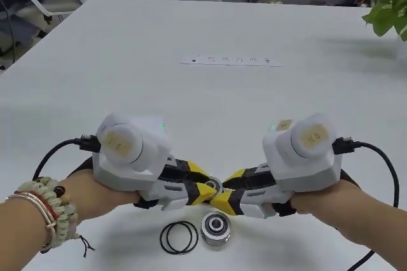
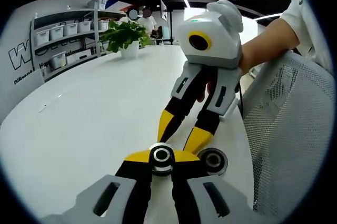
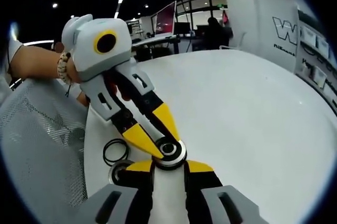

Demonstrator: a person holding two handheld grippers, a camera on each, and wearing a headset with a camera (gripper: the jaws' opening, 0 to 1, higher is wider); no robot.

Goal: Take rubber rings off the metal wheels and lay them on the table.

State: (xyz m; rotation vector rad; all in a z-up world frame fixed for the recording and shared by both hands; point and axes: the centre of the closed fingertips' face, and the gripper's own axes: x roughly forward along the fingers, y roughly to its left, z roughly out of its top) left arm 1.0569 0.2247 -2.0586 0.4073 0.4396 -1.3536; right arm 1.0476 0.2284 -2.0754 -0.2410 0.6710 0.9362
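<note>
White table (image 1: 254,99): rubber rings (image 1: 179,237) beside metal wheel (image 1: 215,228); power strip (image 1: 230,61) farther.

Left gripper (image 1: 205,187) and right gripper (image 1: 224,193): pale grey shells, black jaws tipped yellow. Black left cable (image 1: 57,150) at 9 o'clock, right cable (image 1: 381,163) at 3 o'clock. Beaded bracelets (image 1: 48,210) on left wrist; white sleeve (image 2: 303,8) on right arm.

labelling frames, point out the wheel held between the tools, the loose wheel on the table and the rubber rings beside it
held wheel (image 2: 162,156), left gripper view, on its hub
loose wheel (image 1: 215,226), head view, on its top face
rubber rings (image 1: 161,238), head view, on their left arc
</note>
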